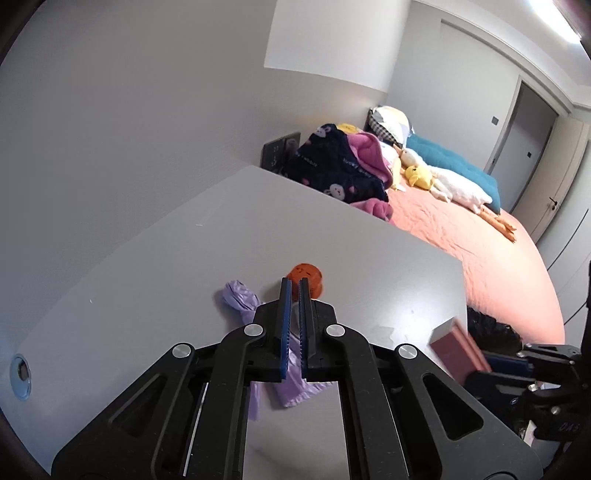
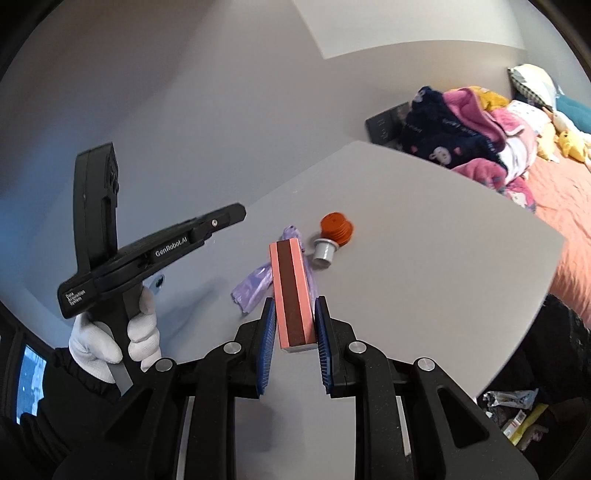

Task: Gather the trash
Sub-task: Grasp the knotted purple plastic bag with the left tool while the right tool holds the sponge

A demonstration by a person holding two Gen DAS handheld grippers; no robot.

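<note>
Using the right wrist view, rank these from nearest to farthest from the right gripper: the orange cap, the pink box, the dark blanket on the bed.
1. pink box: between the right gripper pads, held.
2. orange cap: on the grey table, beyond the box's far end, slightly right.
3. dark blanket: on the bed past the table's far edge, upper right.

Soft, even indoor light; a ceiling light (image 1: 554,16) glares at the upper right of the left wrist view. Fisheye bends the desk (image 1: 155,280) edges, corners go dark, faint shadows lie on the desk, slight blur throughout
</note>
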